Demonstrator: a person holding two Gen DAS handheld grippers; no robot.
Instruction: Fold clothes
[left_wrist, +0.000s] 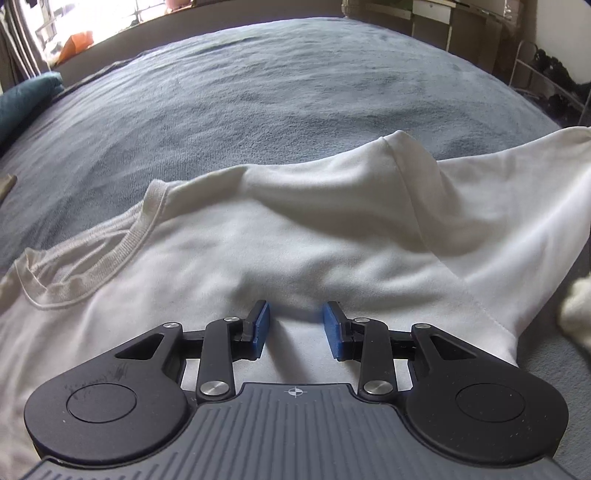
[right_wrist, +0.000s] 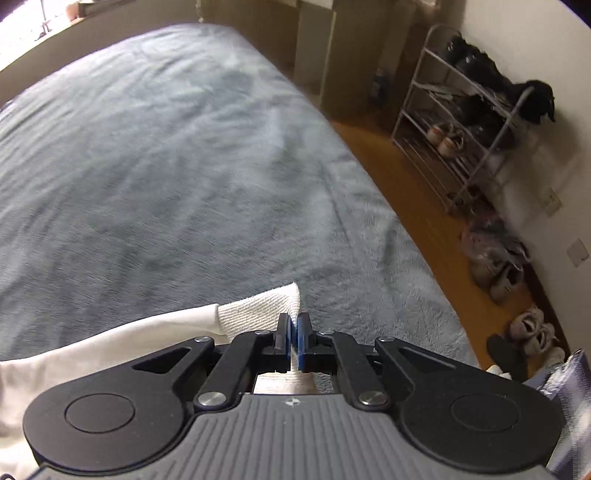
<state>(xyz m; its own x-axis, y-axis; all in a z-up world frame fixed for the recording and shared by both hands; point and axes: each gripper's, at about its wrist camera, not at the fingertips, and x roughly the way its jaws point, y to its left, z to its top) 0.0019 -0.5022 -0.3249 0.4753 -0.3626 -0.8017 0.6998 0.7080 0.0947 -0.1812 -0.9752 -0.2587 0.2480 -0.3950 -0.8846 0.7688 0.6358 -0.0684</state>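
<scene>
**Sweatshirt half lifted off the bed, cuff pinched on my right**

Sweatshirt (left_wrist: 295, 240), white with long sleeves, lies on the grey-blue blanket (left_wrist: 258, 92) that covers the bed. From my left wrist camera I see the body of it spread flat, with the ribbed collar (left_wrist: 92, 266) at the left of the picture. One sleeve (left_wrist: 461, 192) rises from the shoulder and runs off toward the right edge, lifted clear of the blanket. So the garment's long axis lies across this view, neck end left, and the sleeve carries on rightward along much the same line.

My left gripper (left_wrist: 295, 326) sits low over the chest, its blue pads (left_wrist: 260, 325) standing apart. A soft ridge of cloth rises between them, but I cannot tell whether the pads press on it or only rest on the fabric.

The right wrist camera shows what the left one cuts off: the end of that sleeve. My right gripper (right_wrist: 294, 341) is closed on the ribbed cuff (right_wrist: 258, 306), which sticks out up and to the left of the pinched jaws. Only this view takes in the side of the room: a wooden floor (right_wrist: 406, 177), a metal shoe rack (right_wrist: 461, 110) against the wall and loose shoes (right_wrist: 532, 328) beside the bed. The blanket here looks smeared by motion blur.
</scene>
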